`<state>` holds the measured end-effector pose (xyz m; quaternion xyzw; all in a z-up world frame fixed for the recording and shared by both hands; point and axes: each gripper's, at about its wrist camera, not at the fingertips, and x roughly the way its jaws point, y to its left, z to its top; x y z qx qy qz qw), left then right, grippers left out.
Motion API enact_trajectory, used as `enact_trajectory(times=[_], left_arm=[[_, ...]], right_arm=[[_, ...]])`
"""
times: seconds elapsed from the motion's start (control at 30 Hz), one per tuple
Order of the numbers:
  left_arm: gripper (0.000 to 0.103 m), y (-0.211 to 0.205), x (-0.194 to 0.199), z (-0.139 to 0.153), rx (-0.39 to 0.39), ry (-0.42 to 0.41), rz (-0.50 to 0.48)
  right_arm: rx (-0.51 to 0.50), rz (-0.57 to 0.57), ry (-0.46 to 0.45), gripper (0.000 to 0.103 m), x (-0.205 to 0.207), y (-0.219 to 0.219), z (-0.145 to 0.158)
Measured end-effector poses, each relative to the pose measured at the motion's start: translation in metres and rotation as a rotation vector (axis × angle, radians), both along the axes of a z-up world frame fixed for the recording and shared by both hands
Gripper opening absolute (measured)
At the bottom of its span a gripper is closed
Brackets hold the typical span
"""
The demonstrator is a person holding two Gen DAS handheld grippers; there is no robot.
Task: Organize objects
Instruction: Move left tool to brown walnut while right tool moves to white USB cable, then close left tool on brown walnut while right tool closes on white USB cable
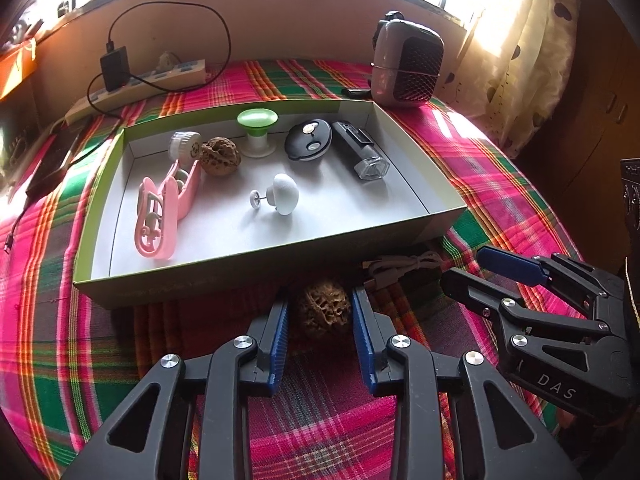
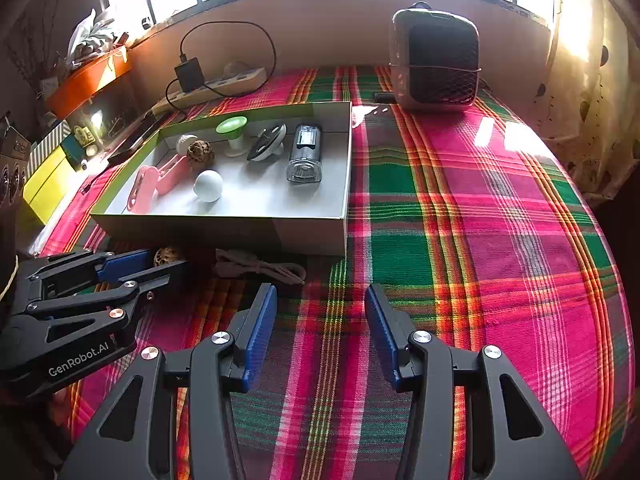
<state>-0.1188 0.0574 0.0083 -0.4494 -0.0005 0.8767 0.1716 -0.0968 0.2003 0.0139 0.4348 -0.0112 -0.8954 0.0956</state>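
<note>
A brown wrinkled walnut [image 1: 323, 312] lies on the plaid cloth in front of the open box [image 1: 280, 248]. My left gripper [image 1: 320, 300] is open, its blue pads either side of the walnut, apart from it. The walnut [image 2: 167, 257] and left gripper [image 2: 160, 264] also show in the right wrist view. My right gripper [image 2: 321, 294] is open and empty over bare cloth; it shows at the right of the left wrist view [image 1: 464, 268]. A coiled grey cable [image 1: 400, 269] lies by the box front. The box holds a second walnut [image 1: 219, 157], a pink clip [image 1: 164, 208], a white knob [image 1: 283, 194], a green spool [image 1: 257, 128], a black disc [image 1: 308, 140] and a dark lamp [image 1: 362, 152].
A small heater [image 2: 436, 60] stands at the back of the table. A power strip [image 2: 216, 84] with a black adapter and cord lies at the back left. Boxes and clutter [image 2: 52, 176] sit off the left edge. A curtain [image 2: 592, 92] hangs at the right.
</note>
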Motion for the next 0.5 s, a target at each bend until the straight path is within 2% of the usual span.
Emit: enact_trajectory(times=[0.5], left_arm=[[0.028,-0.029,0.017,0.000,0.011,0.003,0.049]], right_arm=[[0.040,0.134,-0.007,0.047,-0.008,-0.029,-0.004]])
